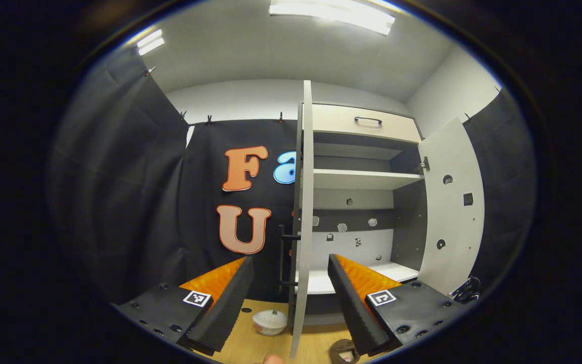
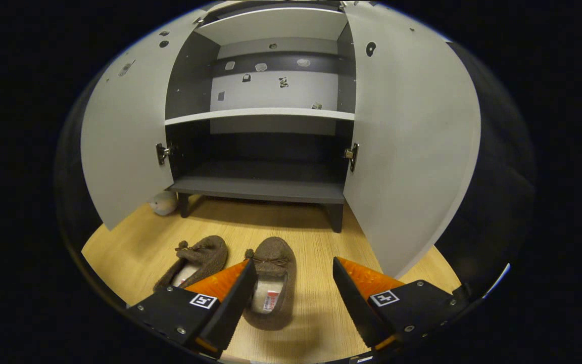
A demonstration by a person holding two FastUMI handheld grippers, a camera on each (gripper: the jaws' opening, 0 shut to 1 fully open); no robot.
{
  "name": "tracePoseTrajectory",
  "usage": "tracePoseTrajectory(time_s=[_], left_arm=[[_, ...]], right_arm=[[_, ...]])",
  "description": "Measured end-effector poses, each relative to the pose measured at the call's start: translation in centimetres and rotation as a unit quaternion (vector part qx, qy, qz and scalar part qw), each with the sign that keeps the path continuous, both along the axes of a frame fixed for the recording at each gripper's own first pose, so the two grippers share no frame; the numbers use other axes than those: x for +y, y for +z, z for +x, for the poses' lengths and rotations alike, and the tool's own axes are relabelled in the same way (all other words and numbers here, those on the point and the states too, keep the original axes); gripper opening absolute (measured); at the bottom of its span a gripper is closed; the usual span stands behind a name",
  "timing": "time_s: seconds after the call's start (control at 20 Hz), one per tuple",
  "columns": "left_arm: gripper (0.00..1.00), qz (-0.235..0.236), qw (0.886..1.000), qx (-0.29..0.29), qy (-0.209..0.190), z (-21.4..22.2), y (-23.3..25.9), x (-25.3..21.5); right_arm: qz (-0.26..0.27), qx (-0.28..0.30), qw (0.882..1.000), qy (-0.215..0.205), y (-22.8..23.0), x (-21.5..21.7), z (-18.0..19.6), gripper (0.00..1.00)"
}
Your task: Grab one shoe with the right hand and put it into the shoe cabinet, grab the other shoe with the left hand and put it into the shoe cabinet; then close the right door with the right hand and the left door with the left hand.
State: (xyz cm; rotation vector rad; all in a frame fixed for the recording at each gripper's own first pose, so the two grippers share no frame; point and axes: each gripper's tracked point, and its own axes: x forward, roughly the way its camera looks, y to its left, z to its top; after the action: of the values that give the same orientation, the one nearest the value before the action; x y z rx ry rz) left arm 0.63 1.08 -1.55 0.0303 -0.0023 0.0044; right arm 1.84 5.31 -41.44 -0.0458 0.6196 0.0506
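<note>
In the right gripper view we find the shoe cabinet (image 2: 263,187) at upper centre with both doors swung wide: the left door (image 2: 124,136) fills the left of the frame and the right door (image 2: 412,146) the right. Its dark bottom shelf (image 2: 260,189) is bare, and a pale shelf (image 2: 260,114) sits above it. Two brown fuzzy slippers lie on the wooden floor (image 2: 316,237) in front of the cabinet, at lower centre. The right slipper (image 2: 273,283) lies partly between the fingers of the right gripper (image 2: 291,298), just beside the left finger; whether it touches that finger we cannot tell. The left slipper (image 2: 197,260) lies just beside it, at lower left, partly hidden by that finger. The jaws of the right gripper are spread wide and grip nothing. A small pale round object (image 2: 163,202) rests on the floor by the foot of the left door.

In the left gripper view we record the left gripper (image 1: 291,298) held higher, jaws spread and empty. The left door is seen edge-on at centre frame, its bottom end falling between the fingers, with the cabinet's interior shelves to its right and a drawer with a dark handle (image 1: 368,120) at the top. The pale round object lies at bottom centre.
</note>
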Motion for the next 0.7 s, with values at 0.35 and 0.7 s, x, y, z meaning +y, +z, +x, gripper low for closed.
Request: tracePoseTrajectory(time_s=[0.35, 0.7], left_arm=[[0.96, 0.003, 1.0, 0.016, -0.001, 0.5, -1.5, -0.3], [0.96, 0.011, 1.0, 0.026, 0.001, 1.2, -3.1, -0.9]], right_arm=[[-0.009, 0.077, 0.997, 0.001, -6.9, 0.3, 0.9, 0.81], [0.033, 0.136, 0.99, -0.018, -11.6, 0.9, 1.3, 0.54]])
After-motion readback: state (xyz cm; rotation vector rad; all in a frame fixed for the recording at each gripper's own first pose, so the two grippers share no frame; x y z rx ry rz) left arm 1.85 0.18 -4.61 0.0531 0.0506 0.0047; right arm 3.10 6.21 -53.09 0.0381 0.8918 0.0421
